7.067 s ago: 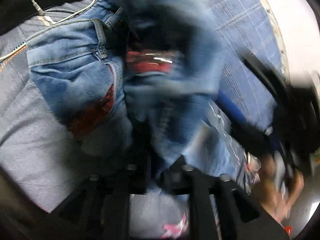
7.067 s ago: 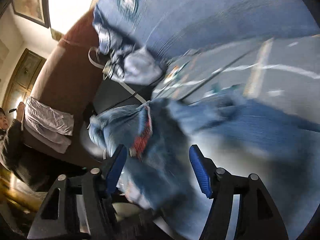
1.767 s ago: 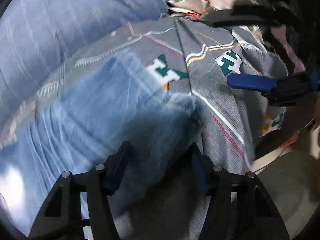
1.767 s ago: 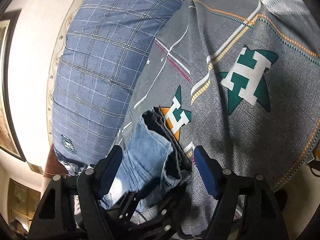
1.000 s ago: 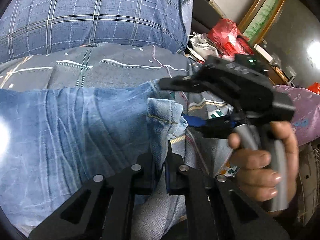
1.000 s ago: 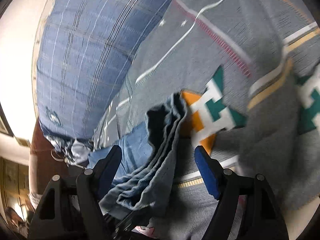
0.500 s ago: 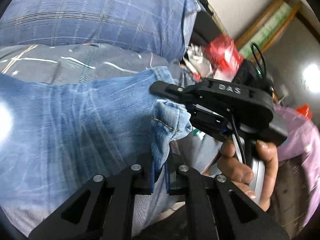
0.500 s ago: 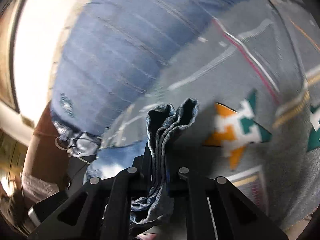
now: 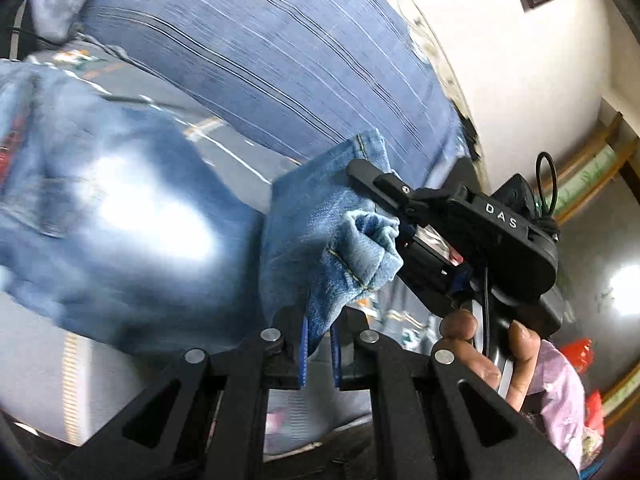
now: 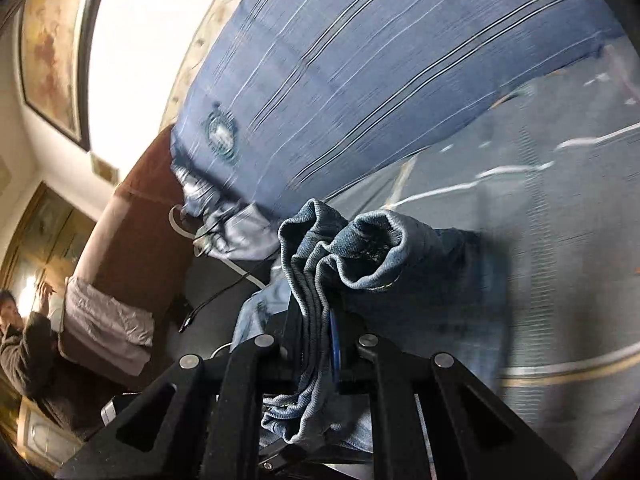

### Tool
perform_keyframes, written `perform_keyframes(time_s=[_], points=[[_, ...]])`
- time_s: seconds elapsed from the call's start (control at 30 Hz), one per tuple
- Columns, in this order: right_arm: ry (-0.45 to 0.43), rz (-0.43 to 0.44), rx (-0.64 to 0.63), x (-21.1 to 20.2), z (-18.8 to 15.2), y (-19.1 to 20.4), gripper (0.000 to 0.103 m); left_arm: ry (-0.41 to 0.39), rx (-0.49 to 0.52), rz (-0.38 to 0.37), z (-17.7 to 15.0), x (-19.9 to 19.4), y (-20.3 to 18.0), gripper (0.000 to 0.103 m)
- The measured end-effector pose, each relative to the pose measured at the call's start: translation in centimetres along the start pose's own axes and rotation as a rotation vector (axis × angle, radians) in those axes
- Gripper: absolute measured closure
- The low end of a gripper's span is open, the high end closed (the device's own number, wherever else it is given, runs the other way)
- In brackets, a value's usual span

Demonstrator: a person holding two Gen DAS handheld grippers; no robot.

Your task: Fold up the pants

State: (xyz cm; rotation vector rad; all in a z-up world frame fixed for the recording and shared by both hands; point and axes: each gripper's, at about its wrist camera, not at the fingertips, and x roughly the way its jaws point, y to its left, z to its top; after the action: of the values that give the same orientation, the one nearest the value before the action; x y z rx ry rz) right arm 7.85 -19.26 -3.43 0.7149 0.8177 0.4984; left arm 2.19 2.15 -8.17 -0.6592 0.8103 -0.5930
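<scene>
The jeans (image 9: 120, 216) lie spread over the bed (image 9: 72, 364), their hem end lifted. The left gripper (image 9: 319, 354) has its fingers clenched on the hem. The right gripper (image 10: 316, 344) grasps bunched hem folds beside the blue pillow (image 10: 360, 80).

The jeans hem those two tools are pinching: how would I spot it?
Start at the big blue striped pillow against the wall. Below it, faded jeans lie on the grey patterned bedspread. Their stitched hem is the bunched end lifted between the left gripper and right gripper.
</scene>
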Motion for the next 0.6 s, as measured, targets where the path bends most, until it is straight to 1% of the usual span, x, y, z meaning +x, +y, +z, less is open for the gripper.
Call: perform_keyframes(time_s=[0.03, 0.1, 0.13, 0.2, 0.23, 0.27, 0.3, 0.33, 0.37, 0.4, 0.43, 0.47, 0.53, 0.6], points=[[0.009, 0.019, -0.004, 1.1, -0.5, 0.1, 0.093, -0.014, 0.016, 0.027, -0.1, -0.4, 0.7, 0.093], [0.042, 0.032, -0.002, 3.6, -0.8, -0.1, 0.093, -0.015, 0.024, 0.054, -0.4, -0.2, 1.9, 0.093], [0.058, 0.032, 0.005, 4.8, -0.7, -0.2, 0.093, -0.012, 0.019, 0.061, -0.2, 0.1, 2.4, 0.093], [0.086, 0.030, 0.029, 7.0, -0.7, -0.9, 0.093, 0.002, -0.028, 0.075, 0.2, 0.4, 4.2, 0.093], [0.095, 0.030, 0.042, 8.1, -0.8, -1.0, 0.088, 0.008, -0.059, 0.076, 0.5, 0.4, 5.2, 0.093], [0.106, 0.030, 0.061, 9.3, -0.8, -1.3, 0.082, 0.019, -0.091, 0.078, 0.6, 0.7, 6.0, 0.090], [0.117, 0.027, 0.079, 10.3, -0.9, -1.8, 0.080, 0.043, -0.118, 0.097, 0.9, 1.2, 7.0, 0.086], [0.128, 0.024, 0.093, 11.0, -1.0, -2.3, 0.073, 0.074, -0.147, 0.127, 1.0, 1.8, 7.9, 0.080], [0.144, 0.015, 0.110, 11.9, -1.1, -2.9, 0.060, 0.088, -0.168, 0.145, 1.1, 2.1, 8.5, 0.076], [0.155, 0.001, 0.134, 12.7, -1.3, -3.7, 0.051, 0.104, -0.208, 0.166, 1.2, 2.5, 9.4, 0.076], [0.160, -0.010, 0.163, 13.2, -1.4, -4.5, 0.040, 0.113, -0.232, 0.168, 1.2, 2.6, 9.9, 0.076], [0.159, -0.012, 0.181, 13.2, -1.4, -4.9, 0.040, 0.120, -0.245, 0.169, 1.2, 2.7, 10.2, 0.076], [0.131, 0.025, 0.210, 12.4, -1.1, -5.2, 0.040, 0.110, -0.234, 0.167, 1.4, 2.4, 9.7, 0.074], [0.073, 0.087, 0.187, 10.4, -0.4, -4.3, 0.039, 0.065, -0.184, 0.179, 1.5, 1.5, 8.6, 0.062]])
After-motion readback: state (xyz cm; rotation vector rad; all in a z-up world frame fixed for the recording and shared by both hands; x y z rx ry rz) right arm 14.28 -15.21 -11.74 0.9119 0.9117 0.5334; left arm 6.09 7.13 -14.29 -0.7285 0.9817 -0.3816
